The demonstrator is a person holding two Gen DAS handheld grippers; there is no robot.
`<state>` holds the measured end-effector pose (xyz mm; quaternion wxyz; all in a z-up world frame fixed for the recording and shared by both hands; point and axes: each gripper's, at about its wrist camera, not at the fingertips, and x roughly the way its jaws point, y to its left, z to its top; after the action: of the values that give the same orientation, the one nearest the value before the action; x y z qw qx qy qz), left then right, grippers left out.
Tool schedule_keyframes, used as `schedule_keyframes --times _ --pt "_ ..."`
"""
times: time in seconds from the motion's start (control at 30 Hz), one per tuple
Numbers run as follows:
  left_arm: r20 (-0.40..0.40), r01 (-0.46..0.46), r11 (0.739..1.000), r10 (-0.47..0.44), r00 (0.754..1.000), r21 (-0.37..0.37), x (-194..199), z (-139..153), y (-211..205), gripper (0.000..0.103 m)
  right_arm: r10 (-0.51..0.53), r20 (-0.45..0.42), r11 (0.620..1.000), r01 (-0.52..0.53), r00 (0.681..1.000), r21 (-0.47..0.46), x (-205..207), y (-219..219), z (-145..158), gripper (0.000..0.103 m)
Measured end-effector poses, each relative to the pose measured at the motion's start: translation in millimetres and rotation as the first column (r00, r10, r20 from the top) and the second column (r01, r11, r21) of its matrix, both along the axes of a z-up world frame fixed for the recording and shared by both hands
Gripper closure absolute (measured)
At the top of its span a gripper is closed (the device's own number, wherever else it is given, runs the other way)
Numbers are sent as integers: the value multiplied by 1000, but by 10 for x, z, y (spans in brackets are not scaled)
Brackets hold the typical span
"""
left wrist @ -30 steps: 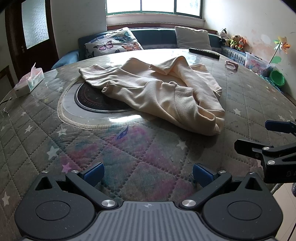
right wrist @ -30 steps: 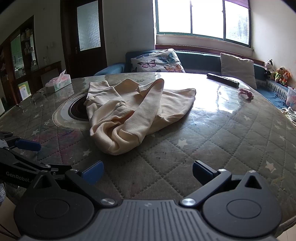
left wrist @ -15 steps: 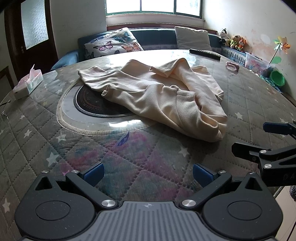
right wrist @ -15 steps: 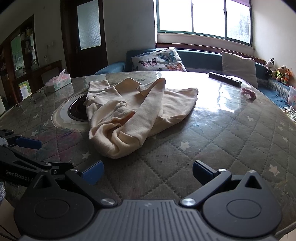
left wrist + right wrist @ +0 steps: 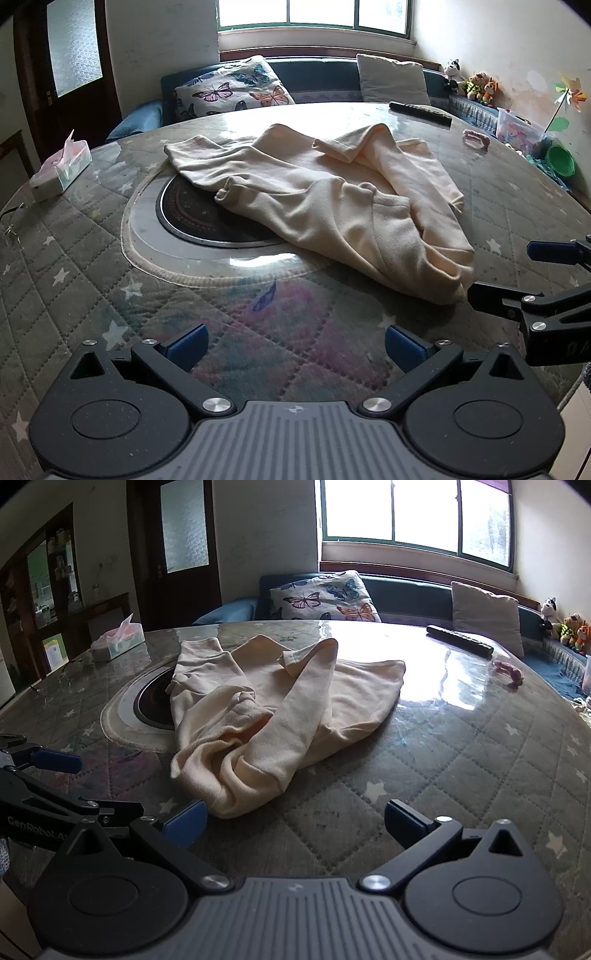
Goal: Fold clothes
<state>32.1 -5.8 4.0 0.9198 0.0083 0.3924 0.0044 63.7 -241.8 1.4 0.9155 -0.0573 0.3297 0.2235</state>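
Cream garment [image 5: 332, 206] lies crumpled mid-bench [image 5: 92, 266], partly over the dark round inset [image 5: 192, 218]. Left gripper [image 5: 295, 345] and right gripper [image 5: 293, 821] hover just short of the garment's near edge, both spread wide, holding nothing.

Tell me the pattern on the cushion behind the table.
Colourful butterflies on a white ground cover the cushion; the left wrist view shows it best.
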Motion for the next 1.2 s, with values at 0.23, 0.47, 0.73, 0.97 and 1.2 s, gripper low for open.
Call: schedule_keyframes --times 0.23,0.47,0.73,0.97,1.2 --pt "15 -8 1000 8 1000 3 94 90 70 0 13 8 1000 -13 1000 -14 109 37 58 0" --pt "38 -21 1000 21 999 -7 309 230 118 0 22 17 999 -22 1000 -29 305 42 118 0" --pt "70 -7 1000 6 998 13 732 393 35 1 31 9 999 -31 999 -29 710 75 156 0" --pt "67 16 1000 -17 998 11 1159 403 -15 7 -7 -16 1000 7 1000 5 1209 63 217 0" --pt "38 42 999 -41 998 -10 1518 282 -52 15 -13 -37 999 14 999 39 1723 163 234 10"
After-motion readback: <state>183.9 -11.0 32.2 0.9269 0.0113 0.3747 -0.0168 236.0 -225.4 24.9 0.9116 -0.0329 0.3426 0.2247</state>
